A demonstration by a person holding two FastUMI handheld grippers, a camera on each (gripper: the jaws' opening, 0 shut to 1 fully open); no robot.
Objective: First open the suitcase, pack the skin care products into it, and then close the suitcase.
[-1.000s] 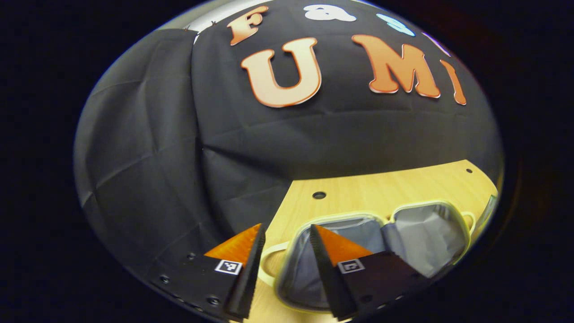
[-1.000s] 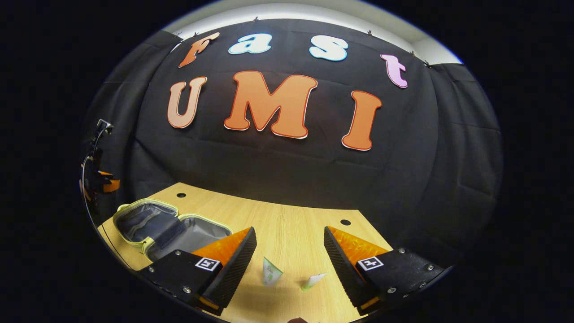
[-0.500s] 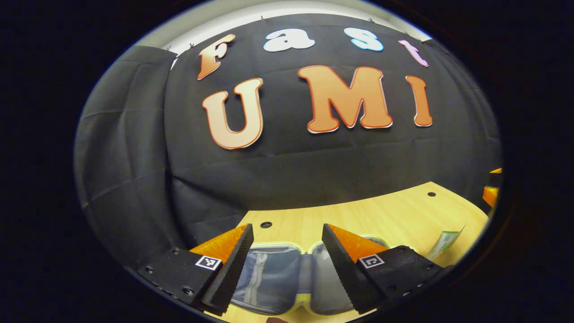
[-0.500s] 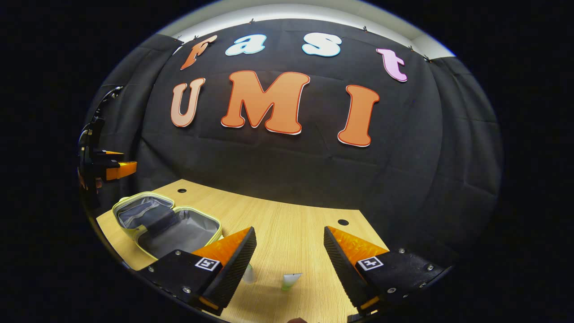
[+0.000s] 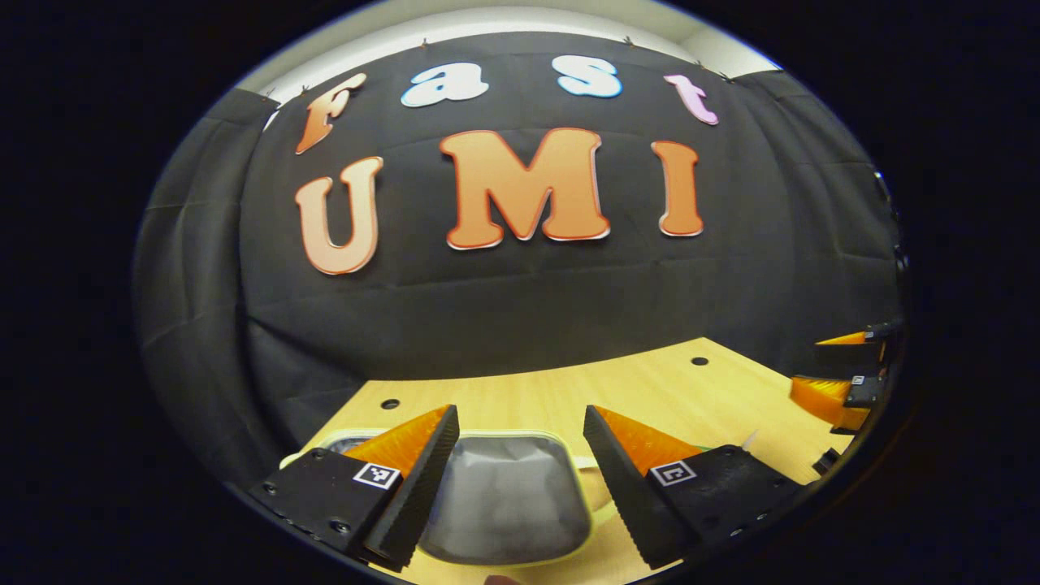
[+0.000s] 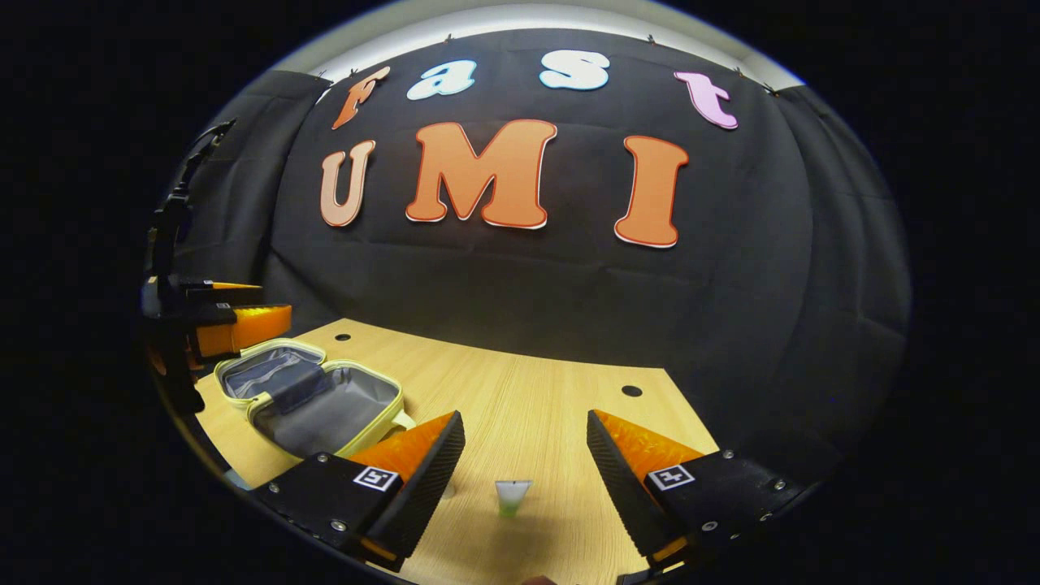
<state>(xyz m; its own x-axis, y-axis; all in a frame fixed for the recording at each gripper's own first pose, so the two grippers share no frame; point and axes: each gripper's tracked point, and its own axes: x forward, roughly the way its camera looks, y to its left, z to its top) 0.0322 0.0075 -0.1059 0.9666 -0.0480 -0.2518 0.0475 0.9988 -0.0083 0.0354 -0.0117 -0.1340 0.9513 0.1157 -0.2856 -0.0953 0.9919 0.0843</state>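
Right now the small pale tube with a green base (image 6: 513, 496) stands on the light wooden table (image 6: 536, 406), dead ahead of the right gripper (image 6: 526, 463) and between its two orange-and-black fingers, which are spread wide and touch nothing. Its long axis looks roughly upright, flat crimped end on top, though it is small and hard to read. The right gripper is by far the nearer of the two, so the pick most likely falls to it, with a straight move forward and down to bring the fingers either side of the tube.

Off to that gripper's left lies the open yellow-rimmed suitcase with grey lining (image 6: 313, 398), both halves flat on the table, well apart from the tube. The left gripper (image 5: 520, 463) hovers over it with its fingers also spread and empty, one grey half showing between them; in the right gripper view it shows at the far left edge.

Compared with a second ago, the tube sits more squarely between the right fingers and a second packet beside it has slid out of sight, while the left gripper's view has swung from both suitcase halves to one.
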